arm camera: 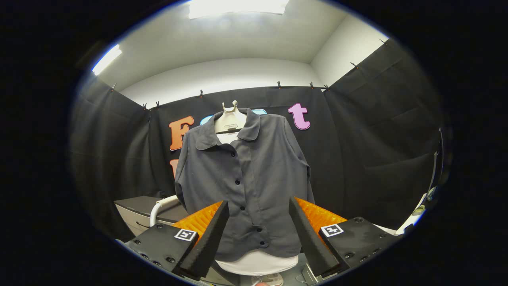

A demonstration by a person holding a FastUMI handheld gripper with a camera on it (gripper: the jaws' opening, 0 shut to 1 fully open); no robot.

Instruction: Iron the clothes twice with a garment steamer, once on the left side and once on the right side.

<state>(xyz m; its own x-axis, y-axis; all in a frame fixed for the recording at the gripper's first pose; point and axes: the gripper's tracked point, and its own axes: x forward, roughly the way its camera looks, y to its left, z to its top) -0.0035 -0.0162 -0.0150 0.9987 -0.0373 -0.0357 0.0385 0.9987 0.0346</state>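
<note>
A dark grey button-up shirt hangs on a white form with a hanger top, straight ahead beyond my fingers. The white base of the form shows under the shirt's hem. My gripper is open, its fingers spread wide with nothing between them; the shirt's lower front shows in the gap. A white curved hose or tube rises to the left of the shirt, beyond the left finger.
A dark-topped cabinet or table stands at the left behind the hose. Black cloth walls close in the booth on three sides. Some white and small items sit at the far right.
</note>
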